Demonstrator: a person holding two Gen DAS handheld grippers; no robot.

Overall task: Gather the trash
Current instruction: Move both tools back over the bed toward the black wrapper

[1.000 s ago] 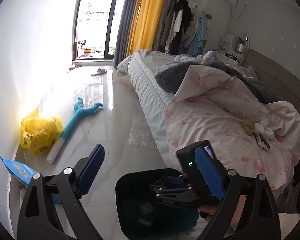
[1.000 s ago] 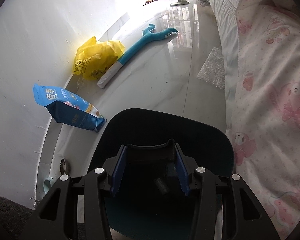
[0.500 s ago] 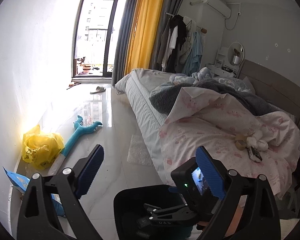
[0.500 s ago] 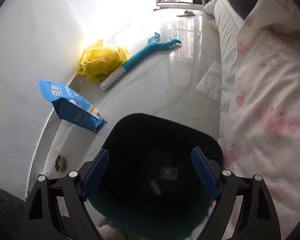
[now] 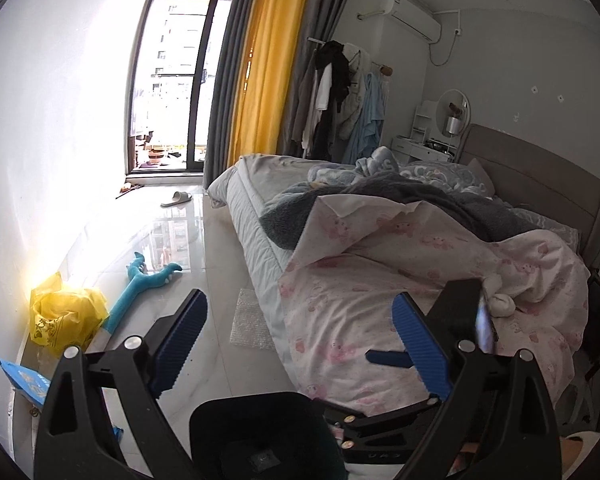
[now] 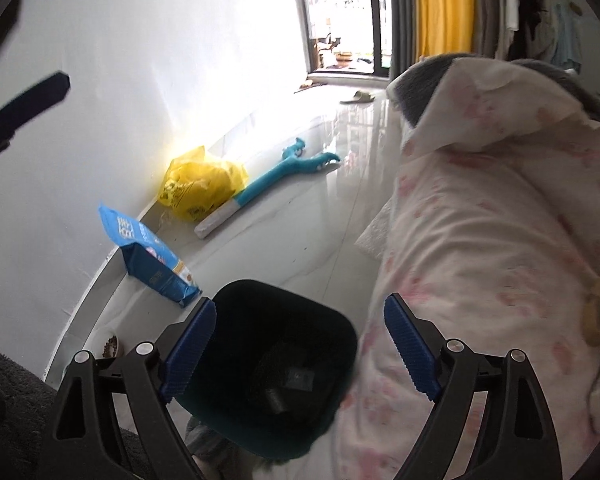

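Right wrist view first: the right gripper point(image 6: 298, 350) is spread wide with nothing between its blue pads, hanging above the black trash bin point(image 6: 276, 368). A couple of dark bits of trash point(image 6: 288, 384) can be made out at the bottom of the bin, so at least one drop looks done. The jaws have just been opening, and nothing is caught between them.

Left wrist view: the left gripper point(image 5: 300, 344) is also spread and empty, pointed over the bed point(image 5: 380, 300).

Plenty seems left, though what counts as trash is a guess. A yellow plastic bag point(image 6: 200, 184) is slumped against the wall, a blue pouch point(image 6: 152, 256) is leaning nearby, and a sheet of bubble wrap point(image 5: 252, 322) is lying on the floor just beside the bed. Some small whitish items point(image 5: 500, 304) are sitting on the pink duvet point(image 5: 400, 280).

Room-wise, the bin is tucked right against the bed's edge, with the duvet hanging close to its rim. The glossy floor point(image 6: 300, 232) between wall and bed is mostly open, apart from a teal dinosaur toy point(image 6: 284, 172) stretched across it.
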